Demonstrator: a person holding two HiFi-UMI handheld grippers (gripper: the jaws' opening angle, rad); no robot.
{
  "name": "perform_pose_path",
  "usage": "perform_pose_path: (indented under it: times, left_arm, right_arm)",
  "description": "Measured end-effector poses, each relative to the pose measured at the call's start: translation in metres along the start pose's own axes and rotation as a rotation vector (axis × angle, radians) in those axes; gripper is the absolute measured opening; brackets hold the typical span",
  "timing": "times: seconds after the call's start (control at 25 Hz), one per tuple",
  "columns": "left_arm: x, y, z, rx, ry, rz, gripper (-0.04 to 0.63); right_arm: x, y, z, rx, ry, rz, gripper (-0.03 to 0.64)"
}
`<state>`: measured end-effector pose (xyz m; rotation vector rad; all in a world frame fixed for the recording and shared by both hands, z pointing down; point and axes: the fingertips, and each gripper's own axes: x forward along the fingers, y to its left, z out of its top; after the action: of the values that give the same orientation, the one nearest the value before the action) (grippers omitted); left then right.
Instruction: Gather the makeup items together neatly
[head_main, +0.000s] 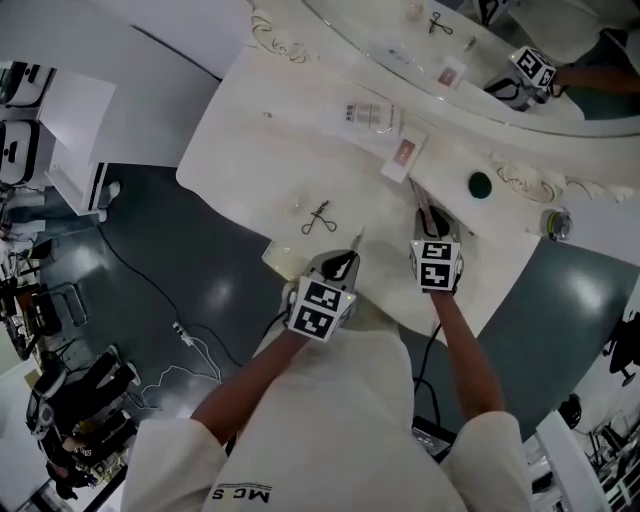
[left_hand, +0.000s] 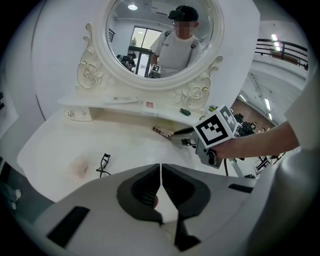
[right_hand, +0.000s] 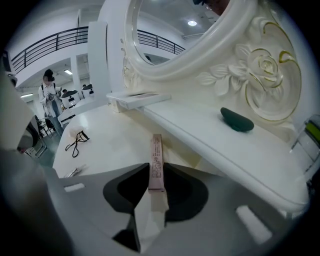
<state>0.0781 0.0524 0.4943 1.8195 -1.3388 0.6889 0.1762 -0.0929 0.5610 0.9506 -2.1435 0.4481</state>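
My right gripper (head_main: 424, 212) (right_hand: 157, 172) is shut on a slim pink-brown box (right_hand: 156, 155) that points away along the jaws, at the foot of the raised shelf (right_hand: 200, 131) of the white vanity table (head_main: 250, 120). My left gripper (head_main: 350, 256) (left_hand: 160, 169) hovers just left of it near the front edge, jaws shut with nothing seen between them. A thin silvery tool (head_main: 357, 238) lies by its tips. A black eyelash curler (head_main: 319, 219) (left_hand: 103, 164) lies further left, beside a pale pink puff (left_hand: 78, 167).
On the shelf under the oval mirror (left_hand: 160, 37) lie a white box (head_main: 367, 115), a small pink card (head_main: 404, 153) and a dark green pebble-shaped item (head_main: 480, 184) (right_hand: 237, 120). A silver jar (head_main: 556, 223) stands at the shelf's right end. Cables lie on the dark floor.
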Motion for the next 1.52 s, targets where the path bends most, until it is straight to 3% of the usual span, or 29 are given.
perform_pose_path:
  times: [0.6, 1.24, 1.52]
  left_arm:
    - [-0.018, 0.013, -0.002, 0.085, -0.007, -0.048, 0.02]
    - [-0.037, 0.006, -0.01, 0.128, -0.047, -0.111, 0.02]
    - [-0.041, 0.001, -0.009, 0.165, -0.046, -0.155, 0.02]
  right_arm:
    - [-0.048, 0.018, -0.013, 0.091, -0.036, -0.084, 0.086]
    - [-0.096, 0.048, -0.02, 0.157, -0.073, -0.162, 0.086]
    - [-0.109, 0.067, -0.032, 0.275, -0.066, -0.201, 0.086]
